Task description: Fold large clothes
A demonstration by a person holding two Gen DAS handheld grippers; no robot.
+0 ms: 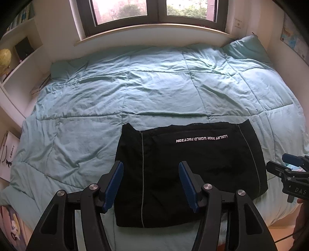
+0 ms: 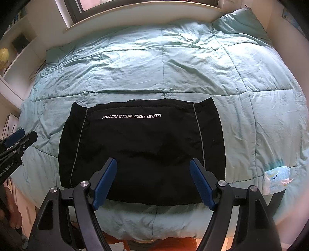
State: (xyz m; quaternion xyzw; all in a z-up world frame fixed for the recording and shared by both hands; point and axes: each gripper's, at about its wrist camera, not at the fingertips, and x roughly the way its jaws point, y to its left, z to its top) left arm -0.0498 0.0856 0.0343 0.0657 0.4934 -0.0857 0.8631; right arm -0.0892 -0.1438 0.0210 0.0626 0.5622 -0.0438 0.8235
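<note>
A black garment (image 1: 189, 170) with white lettering and thin grey piping lies folded into a flat rectangle near the front edge of the bed; it also shows in the right wrist view (image 2: 143, 146). My left gripper (image 1: 151, 166) is open and empty, held above the garment's front left part. My right gripper (image 2: 153, 163) is open and empty, held above the garment's front edge. The right gripper also shows at the right edge of the left wrist view (image 1: 289, 173), and the left gripper at the left edge of the right wrist view (image 2: 17, 142).
A light teal quilt (image 1: 135, 86) covers the bed under a window (image 1: 150, 13). A pillow (image 1: 247, 48) lies at the back right. A small blue-white packet (image 2: 276, 179) sits at the bed's front right edge. White shelves (image 1: 17, 58) stand at the left.
</note>
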